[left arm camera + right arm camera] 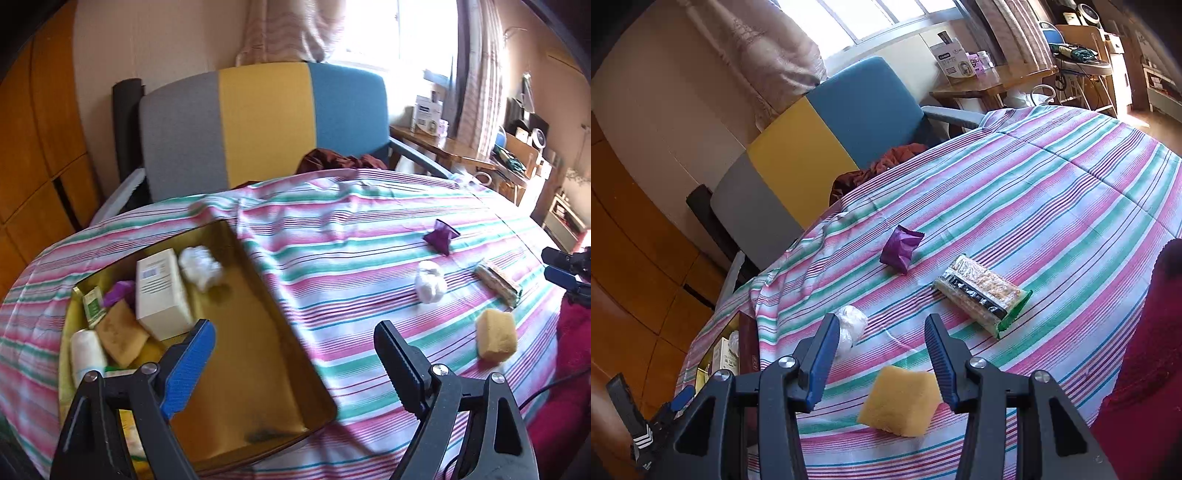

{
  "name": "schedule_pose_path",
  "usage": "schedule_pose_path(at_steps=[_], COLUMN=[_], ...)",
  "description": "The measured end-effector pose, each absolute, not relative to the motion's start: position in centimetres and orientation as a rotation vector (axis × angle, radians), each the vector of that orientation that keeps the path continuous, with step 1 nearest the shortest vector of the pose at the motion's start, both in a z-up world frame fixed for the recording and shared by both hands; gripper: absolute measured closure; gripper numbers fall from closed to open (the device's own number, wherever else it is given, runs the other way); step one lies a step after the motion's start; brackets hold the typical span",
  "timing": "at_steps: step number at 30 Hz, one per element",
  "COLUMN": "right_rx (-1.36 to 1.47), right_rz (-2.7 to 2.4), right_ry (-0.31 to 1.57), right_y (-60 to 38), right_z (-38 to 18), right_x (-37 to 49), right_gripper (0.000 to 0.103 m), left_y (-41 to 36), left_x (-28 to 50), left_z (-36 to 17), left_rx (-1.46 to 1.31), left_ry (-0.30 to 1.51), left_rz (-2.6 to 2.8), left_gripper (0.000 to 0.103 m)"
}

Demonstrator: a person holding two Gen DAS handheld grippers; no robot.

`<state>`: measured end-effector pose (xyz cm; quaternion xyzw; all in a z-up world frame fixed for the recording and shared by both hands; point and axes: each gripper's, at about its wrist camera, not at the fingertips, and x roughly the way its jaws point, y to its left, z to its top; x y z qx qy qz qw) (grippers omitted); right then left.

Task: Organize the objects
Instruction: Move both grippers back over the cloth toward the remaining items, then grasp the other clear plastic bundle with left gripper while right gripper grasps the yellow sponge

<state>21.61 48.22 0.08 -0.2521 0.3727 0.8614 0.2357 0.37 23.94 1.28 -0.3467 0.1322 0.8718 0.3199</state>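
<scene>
— How should the next pick have gone?

— I'd have taken the yellow sponge (899, 400), since it sat nearest the right tool (882, 358). That tool's jaws stood apart with nothing between them, and the sponge lay on the striped tabletop (1052, 192) just below and slightly beyond the tips (soft stuff, so a gentle squeeze across its flat sides would do).

— And the left tool (291, 352)?

— Its jaws were wide apart too, empty, hovering over the near end of the gold tin (258, 387), which already held a white box (164, 295), another sponge (120, 332), a cotton wad (201, 267) and a white roll (86, 352).

— What else waited farther out?

— Beyond the sponge, a white wad (851, 326) beside the right tool's left jaw, then a cracker packet (982, 293), then a crumpled purple wrapper (900, 249). All lay well apart, so each could be lifted alone.
</scene>
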Motion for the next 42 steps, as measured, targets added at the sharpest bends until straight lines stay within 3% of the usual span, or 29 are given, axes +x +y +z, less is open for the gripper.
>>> schedule_pose_path(at_steps=[10,19,24,27,36,42], right_rx=[-0.55,-0.417,-0.434,-0.447,-0.552,-0.765], right_rz=[2.329,2.219,2.216,2.223,2.254,2.253], right_ry=[1.135,1.377,1.397,1.394,1.361,1.317], right_y=[49.4,51.5,51.7,51.6,51.3,50.7], right_z=[0.0,-1.7,-2.0,-2.1,-2.2,-3.1], right_x=[23.4,25.8,25.5,25.3,24.1,21.8], right_gripper=[0.055,0.055,0.055,0.055,0.055,0.055], left_y=[32.5,39.8,43.1,44.2,40.7,37.9], left_x=[1.1,0.6,-0.4,-1.3,0.5,1.7], left_z=[-0.9,-3.5,-5.5,-7.7,-7.9,-7.9], left_rx=[-0.963,-0.992,-1.042,-1.11,-1.031,-1.027], left_ry=[0.415,0.445,0.454,0.472,0.454,0.452], left_rz=[2.1,1.969,1.934,1.896,1.924,1.937], left_gripper=[0.018,0.02,0.021,0.066,0.068,0.068])
